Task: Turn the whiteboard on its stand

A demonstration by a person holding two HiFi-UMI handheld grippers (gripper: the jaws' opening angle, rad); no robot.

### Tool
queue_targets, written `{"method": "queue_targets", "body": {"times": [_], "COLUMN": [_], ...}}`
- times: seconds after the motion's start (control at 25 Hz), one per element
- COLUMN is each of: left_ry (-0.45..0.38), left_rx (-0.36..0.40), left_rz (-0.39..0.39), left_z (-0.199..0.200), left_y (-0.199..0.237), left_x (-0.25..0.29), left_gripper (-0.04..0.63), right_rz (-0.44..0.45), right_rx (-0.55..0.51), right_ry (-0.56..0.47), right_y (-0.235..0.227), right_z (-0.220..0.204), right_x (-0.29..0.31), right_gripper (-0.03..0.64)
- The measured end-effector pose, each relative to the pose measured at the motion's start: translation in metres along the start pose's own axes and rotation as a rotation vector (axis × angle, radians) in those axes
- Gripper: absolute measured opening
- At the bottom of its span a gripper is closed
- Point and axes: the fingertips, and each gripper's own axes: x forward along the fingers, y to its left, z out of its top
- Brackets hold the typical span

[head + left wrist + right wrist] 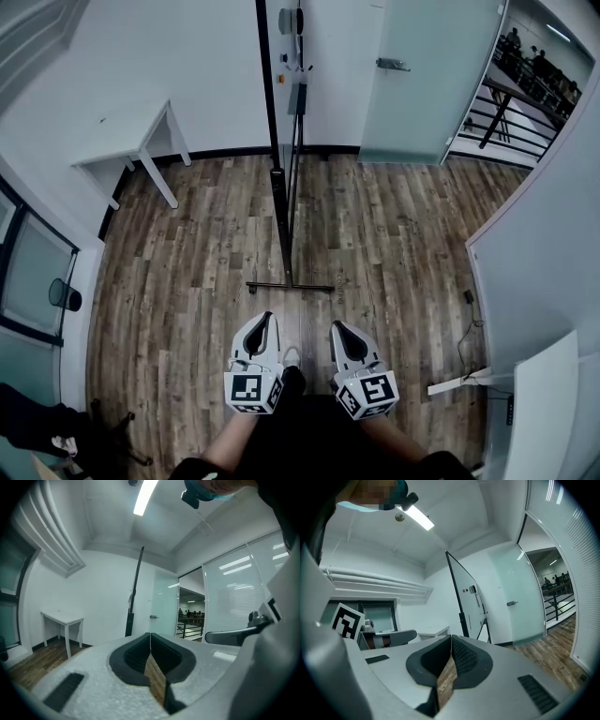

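Whiteboard stands upright on its stand, upper centre of the head view, seen edge-on as a thin dark line running from the top edge down to the foot bar on the wood floor. Small items cling to its right-hand face near the top; too small to name. White desk against the wall at upper left, well apart from the board. Frosted door at upper right. Left gripper and right gripper sit side by side at lower centre, both pointing toward the stand, near its foot bar but touching nothing. Left jaws: closed tight, pads meeting in a thin seam, nothing between them, only floor showing through below. Right jaws: the same, pressed together and empty. In the left gripper view the board shows as a dark slanted edge mid-frame; in the right gripper view part of its white face shows, set at an angle, centre frame. Progress, as judged: neither gripper has contact with board or frame, so the turn looks not yet begun; nothing here tells whether the board's present facing is the start or the wanted one. Left to do: close the gap, get a jaw or gripper body against the frame edge, and swing the board round on its stand.
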Motion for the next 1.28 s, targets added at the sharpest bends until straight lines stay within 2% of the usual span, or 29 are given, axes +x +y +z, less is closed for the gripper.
{"method": "queue_targets", "body": {"times": [0.24, 0.68, 0.76, 0.84, 1.0, 1.28], "left_ry": [0.011, 0.051, 0.067, 0.087, 0.117, 0.158], "left_rx": [0.022, 0.043, 0.044, 0.041, 0.056, 0.086], "left_rz": [-0.009, -0.064, -0.078, -0.083, -0.068, -0.046], "left_z": [0.011, -0.006, -0.015, -0.027, -0.045, -0.068], "left_y": [0.04, 0.09, 0.098, 0.105, 0.115, 0.123], "left_x": [0.067, 0.194, 0.214, 0.235, 0.27, 0.316], "left_gripper": [0.018, 0.027, 0.098, 0.133, 0.179, 0.218], "right_rz": [-0.02, -0.105, -0.118, -0.133, -0.156, -0.168], "right_rx": [-0.01, 0.003, 0.01, 0.018, 0.038, 0.053], "right_ry": [-0.003, 0.011, 0.014, 0.02, 0.036, 0.068], "right_y": [-0.013, -0.051, -0.055, -0.06, -0.07, -0.08], "right_z": [0.015, 0.019, 0.015, 0.012, 0.006, -0.008], "right_x": [0.065, 0.152, 0.162, 0.171, 0.184, 0.196], "right_gripper": [0.014, 0.013, 0.014, 0.014, 0.012, 0.014]}}
